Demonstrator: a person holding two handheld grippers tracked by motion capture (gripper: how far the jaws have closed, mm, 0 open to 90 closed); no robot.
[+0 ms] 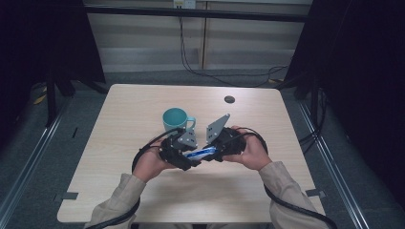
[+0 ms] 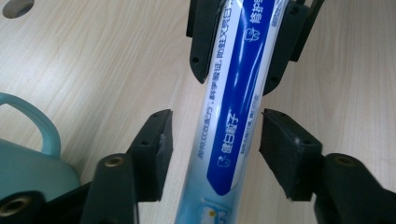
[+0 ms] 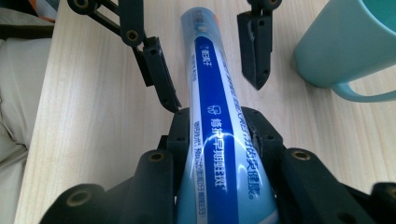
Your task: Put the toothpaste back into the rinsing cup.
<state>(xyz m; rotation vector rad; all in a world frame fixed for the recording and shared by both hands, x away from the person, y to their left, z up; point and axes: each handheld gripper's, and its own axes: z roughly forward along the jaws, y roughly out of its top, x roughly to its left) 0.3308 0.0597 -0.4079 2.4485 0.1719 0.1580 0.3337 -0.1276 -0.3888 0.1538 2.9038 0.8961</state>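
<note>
Two claws meet on one toothpaste tube [image 1: 201, 153], held just above the surface [image 1: 119, 114] btwn my hands. Right claw [image 3: 219, 133] is clamped tight on it; left claw [image 2: 215, 140] straddles it w/ pads clear, gaps both sides. Best move, I judge: centre left pads on the tube, squeeze gently, then release right. Blue label carries white Chinese print, too small to read. Teal mug [image 1: 175, 119] sits just beyond.

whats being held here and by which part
The right gripper clamps the blue-and-white tube across one end of its body. The left gripper straddles the other end, pads apart from it.
</note>
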